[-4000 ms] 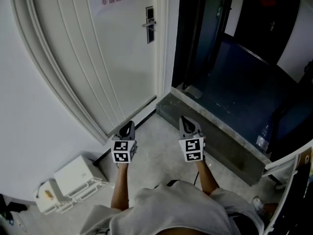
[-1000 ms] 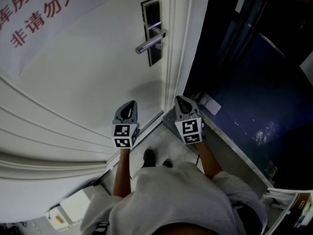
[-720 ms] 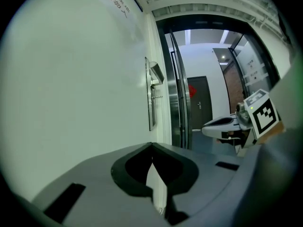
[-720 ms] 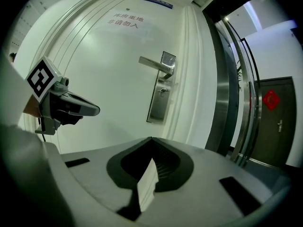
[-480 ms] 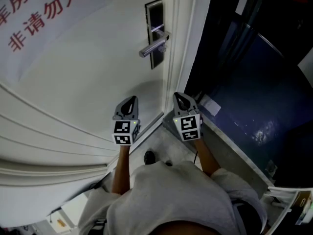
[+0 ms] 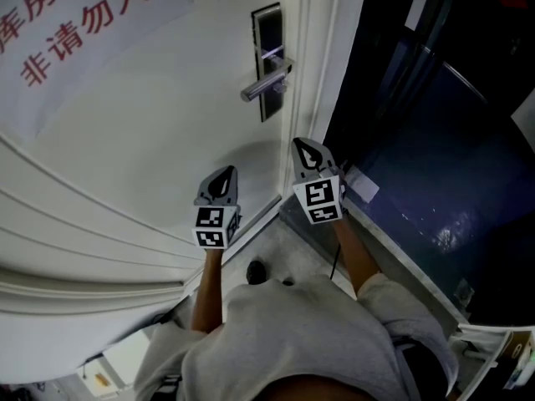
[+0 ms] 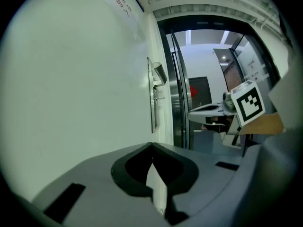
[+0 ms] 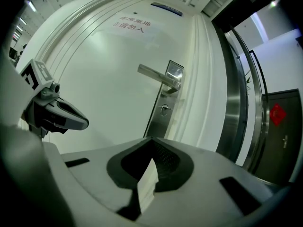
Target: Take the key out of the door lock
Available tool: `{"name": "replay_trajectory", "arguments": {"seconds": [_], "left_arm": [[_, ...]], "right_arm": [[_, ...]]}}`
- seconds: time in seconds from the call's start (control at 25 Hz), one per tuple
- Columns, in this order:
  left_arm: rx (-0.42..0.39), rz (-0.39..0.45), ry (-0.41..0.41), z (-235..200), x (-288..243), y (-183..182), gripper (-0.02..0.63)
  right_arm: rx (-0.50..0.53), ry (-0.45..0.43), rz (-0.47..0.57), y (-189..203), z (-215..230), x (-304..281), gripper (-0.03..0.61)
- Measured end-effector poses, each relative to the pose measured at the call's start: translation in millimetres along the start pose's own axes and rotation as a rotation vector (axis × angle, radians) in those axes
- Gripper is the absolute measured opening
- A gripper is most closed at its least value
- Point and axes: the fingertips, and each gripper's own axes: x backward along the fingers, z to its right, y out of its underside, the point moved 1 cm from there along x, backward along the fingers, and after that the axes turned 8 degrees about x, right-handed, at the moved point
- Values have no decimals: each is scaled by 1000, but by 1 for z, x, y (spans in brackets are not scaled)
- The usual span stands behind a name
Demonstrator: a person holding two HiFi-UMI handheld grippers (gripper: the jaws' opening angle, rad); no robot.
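two grey two-jaw grippers are counted, each carrying one marker cube. one white panelled door [image 6: 167,124] is seen, fitted with one dark rectangular lock plate [image 6: 267,27] and one silver lever handle [image 6: 263,88], and one paper notice with red characters [image 6: 67,23] is stuck on it. what appears to be one small silver key [image 8: 164,109] is lodged in the keyhole just below the lever, though it is tiny in view. the left gripper [image 6: 224,174] is held lower on an extended forearm, pointed at the door, its jaws pressed together with nothing between them. the right gripper [image 6: 303,146] is held higher, below the lock plate and apart from it, its jaws likewise closed on nothing.
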Motion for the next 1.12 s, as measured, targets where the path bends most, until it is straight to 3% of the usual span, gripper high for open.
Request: {"name": "replay_trajectory", "arguments": {"seconds": [0.64,0.76,1.12], "left_arm": [[-2,12,-11,-7,5,-4,18],[0,5,-8,-8,5,-1,18],[-8,-6,11,-5,0,1,18]], "right_arm": [[240,23,59,-52,40,-40,23],[371,41,49,-55,39,-44,23],[896,81,9,-53,32,-48,23]]}}
